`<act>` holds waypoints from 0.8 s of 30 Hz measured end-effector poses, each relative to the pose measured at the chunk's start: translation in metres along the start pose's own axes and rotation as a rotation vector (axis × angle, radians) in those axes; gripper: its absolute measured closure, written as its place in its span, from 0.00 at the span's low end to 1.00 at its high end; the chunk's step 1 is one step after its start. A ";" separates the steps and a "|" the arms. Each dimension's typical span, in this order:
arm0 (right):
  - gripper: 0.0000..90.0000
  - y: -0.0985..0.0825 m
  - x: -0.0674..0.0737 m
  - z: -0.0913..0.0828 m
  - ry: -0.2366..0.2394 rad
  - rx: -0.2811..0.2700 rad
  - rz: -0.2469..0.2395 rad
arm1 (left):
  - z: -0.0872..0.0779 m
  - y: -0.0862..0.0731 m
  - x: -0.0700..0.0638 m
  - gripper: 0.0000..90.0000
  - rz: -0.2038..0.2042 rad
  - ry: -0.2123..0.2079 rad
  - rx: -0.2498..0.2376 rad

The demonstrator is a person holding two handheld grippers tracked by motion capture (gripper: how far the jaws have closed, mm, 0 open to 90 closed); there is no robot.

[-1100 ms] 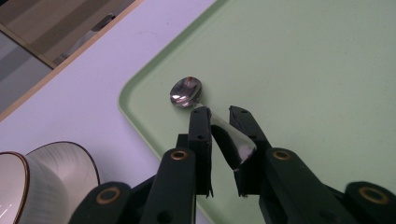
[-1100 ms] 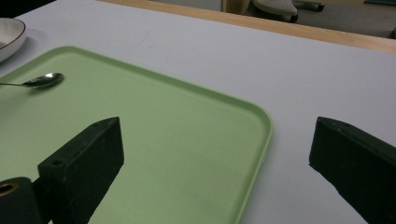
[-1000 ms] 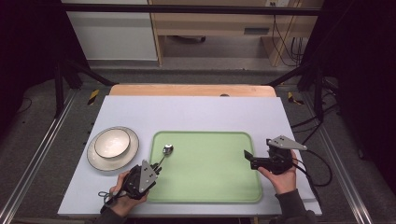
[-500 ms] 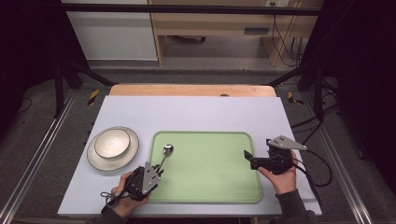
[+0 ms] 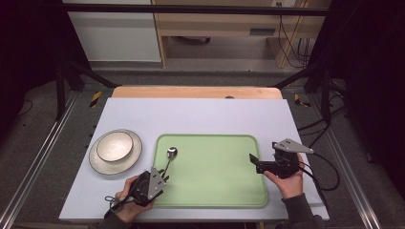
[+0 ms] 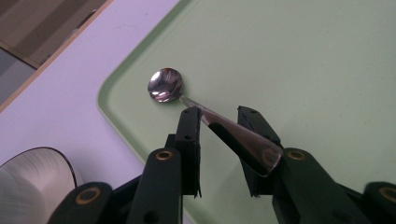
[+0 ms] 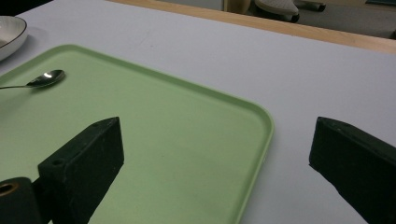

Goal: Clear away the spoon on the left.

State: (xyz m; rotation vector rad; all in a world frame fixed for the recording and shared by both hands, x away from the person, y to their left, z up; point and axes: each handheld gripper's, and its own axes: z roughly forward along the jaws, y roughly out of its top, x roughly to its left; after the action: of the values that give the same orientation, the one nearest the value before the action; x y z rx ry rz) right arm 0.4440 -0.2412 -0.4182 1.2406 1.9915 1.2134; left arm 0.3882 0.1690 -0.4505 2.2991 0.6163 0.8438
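High view: the left gripper (image 5: 157,177) sits at the near left corner of a pale green tray (image 5: 215,191), held in a hand at the table's near edge. Its jaws have just been opening; in the left gripper view they stand a little apart with the handle of a metal spoon (image 6: 205,116) lying between them, the broad handle end resting against one jaw, so whether the pads press on it cannot be told. The spoon lies on the tray's left part, bowl (image 5: 171,152) pointing away from the person and handle running back toward the gripper, its long axis slightly slanted against the tray's left rim.

Just left of the tray, on the white table (image 5: 210,114), a small bowl (image 5: 114,146) sits in a plate (image 5: 134,157), near the spoon but apart from it, with the tray's raised rim between them. Nothing lies on the rest of the tray, which is bare green from the spoon across to the right side.

The right gripper (image 5: 253,161) hovers over the tray's right edge, well apart from the spoon, jaws spread wide and holding nothing. Beyond the tray, open white tabletop reaches to a wooden strip (image 5: 196,92) at the far edge.
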 end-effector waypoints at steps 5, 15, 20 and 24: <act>0.04 0.000 0.000 0.000 0.000 -0.001 -0.001 | 0.001 0.000 0.000 0.74 0.001 -0.005 0.008; 0.04 0.000 0.000 0.000 0.000 -0.001 -0.001 | 0.004 -0.001 -0.001 0.69 0.003 -0.022 0.026; 0.04 0.000 0.000 0.000 0.000 0.001 -0.002 | 0.006 -0.001 -0.002 0.64 0.003 -0.032 0.035; 0.04 0.000 0.000 0.000 0.000 0.001 -0.003 | 0.007 -0.002 -0.003 0.61 0.003 -0.042 0.043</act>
State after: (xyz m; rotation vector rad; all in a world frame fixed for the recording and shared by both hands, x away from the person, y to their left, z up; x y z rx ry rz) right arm 0.4439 -0.2410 -0.4183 1.2384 1.9934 1.2107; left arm 0.3905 0.1662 -0.4571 2.3505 0.6187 0.7888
